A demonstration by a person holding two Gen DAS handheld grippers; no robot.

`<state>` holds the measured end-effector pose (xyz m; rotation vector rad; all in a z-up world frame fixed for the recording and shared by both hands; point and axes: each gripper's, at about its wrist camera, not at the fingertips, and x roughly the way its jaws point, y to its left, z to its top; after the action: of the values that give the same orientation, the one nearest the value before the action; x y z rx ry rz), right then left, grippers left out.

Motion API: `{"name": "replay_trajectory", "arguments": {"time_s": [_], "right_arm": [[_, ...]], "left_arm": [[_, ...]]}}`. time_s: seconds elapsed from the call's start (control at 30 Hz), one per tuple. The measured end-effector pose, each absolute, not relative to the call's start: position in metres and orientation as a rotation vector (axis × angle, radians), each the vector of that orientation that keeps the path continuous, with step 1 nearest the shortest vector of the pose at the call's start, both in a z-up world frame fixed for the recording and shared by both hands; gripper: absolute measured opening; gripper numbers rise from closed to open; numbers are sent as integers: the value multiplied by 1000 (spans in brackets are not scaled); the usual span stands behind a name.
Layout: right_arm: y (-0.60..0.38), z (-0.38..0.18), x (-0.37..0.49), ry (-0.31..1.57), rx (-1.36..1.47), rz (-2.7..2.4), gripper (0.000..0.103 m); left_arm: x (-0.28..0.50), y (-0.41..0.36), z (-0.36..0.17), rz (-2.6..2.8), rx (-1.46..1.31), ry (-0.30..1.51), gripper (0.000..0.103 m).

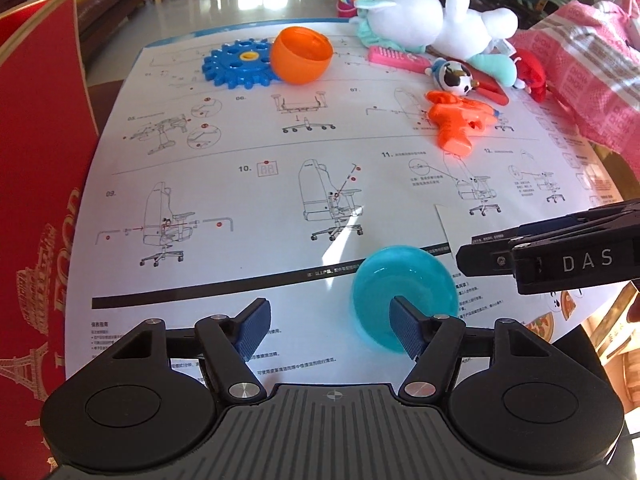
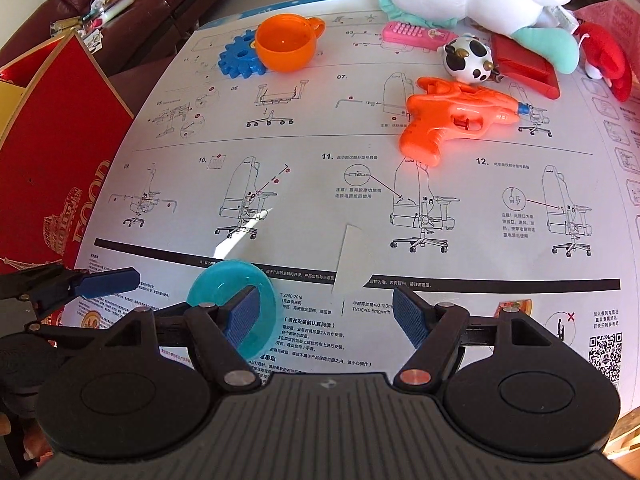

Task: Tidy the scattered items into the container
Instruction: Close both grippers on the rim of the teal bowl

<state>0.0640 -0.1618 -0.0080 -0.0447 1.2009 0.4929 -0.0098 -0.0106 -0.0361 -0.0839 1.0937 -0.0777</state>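
Currently the red box stands at the left edge, inside not visible. Left gripper and right gripper both hang with jaws apart, nothing between them. Teal cup lies on its side lower centre, behind the left gripper's right finger. Upper frame: orange cup against blue gear, orange water pistol, white plush, all on the instruction sheet.

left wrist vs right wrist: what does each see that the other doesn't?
Left wrist only: pink patterned cloth at the table's right edge.

Right wrist only: the orange plastic cup's handle, a printed QR code.

Both: translucent teal plastic bowl, orange toy water pistol, blue plastic gear, white plush toy, red cardboard box, both open grippers.
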Motion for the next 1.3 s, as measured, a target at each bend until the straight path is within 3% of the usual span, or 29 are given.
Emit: {"name": "replay_trajectory", "arguments": {"time_s": [0.23,0.37,0.93,1.17,1.3], "right_arm": [[-157,-13,62,1217,-51,499,77],[-149,-17,57,1223,-89,514,70],[-138,-24,50,1236,-136,531,65],[-135,-28,51,1243,-120,541,48],[-135,-28,51,1243,-116,544,45]], "left_arm": [[-8,-13,-53,-83,-90,1148,66],[-9,-13,-59,-85,-101,1164,59],[-10,-14,-60,-86,-109,1162,58],[-11,-13,-60,-85,-95,1155,52],[-12,-12,-60,-86,-94,1152,48]]}}
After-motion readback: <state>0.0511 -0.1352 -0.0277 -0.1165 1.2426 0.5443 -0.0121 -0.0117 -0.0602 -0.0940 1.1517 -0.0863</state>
